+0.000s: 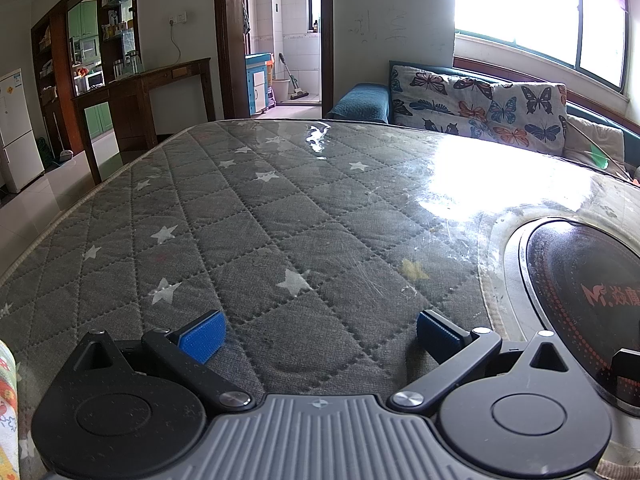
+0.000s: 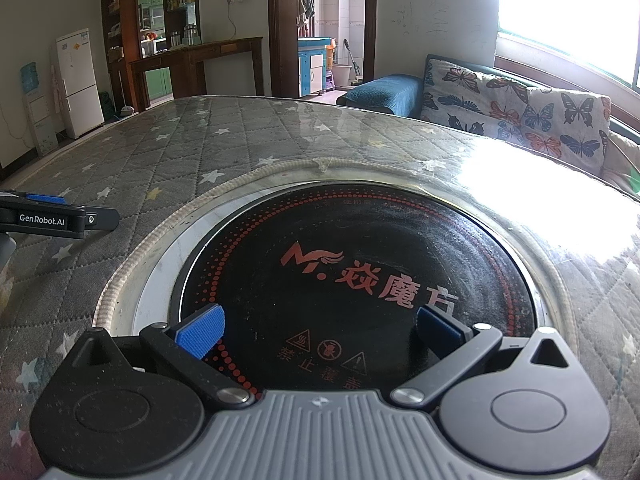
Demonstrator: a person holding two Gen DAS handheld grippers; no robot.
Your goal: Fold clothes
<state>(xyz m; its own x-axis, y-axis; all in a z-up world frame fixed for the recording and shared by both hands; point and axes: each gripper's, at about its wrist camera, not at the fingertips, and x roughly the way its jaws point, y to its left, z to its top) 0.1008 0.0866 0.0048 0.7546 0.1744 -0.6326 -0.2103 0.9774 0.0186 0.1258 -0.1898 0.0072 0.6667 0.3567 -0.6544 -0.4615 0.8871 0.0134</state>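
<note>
My left gripper [image 1: 320, 332] is open and empty, low over the grey quilted star-pattern table cover [image 1: 280, 216]. A strip of patterned cloth [image 1: 7, 408] with red and green print shows at the far left edge of the left wrist view; little of it is visible. My right gripper [image 2: 320, 330] is open and empty above the black round induction cooktop [image 2: 360, 264] set in the table. The left gripper also shows in the right wrist view [image 2: 60, 216] at the left, side on. No other garment shows in either view.
The cooktop also shows at the right of the left wrist view [image 1: 580, 300]. A clear plastic sheet covers the table. A sofa with butterfly cushions [image 1: 480, 108] stands behind the table, under a bright window. A wooden counter [image 1: 160, 80] and white fridge [image 2: 80, 80] stand at the left.
</note>
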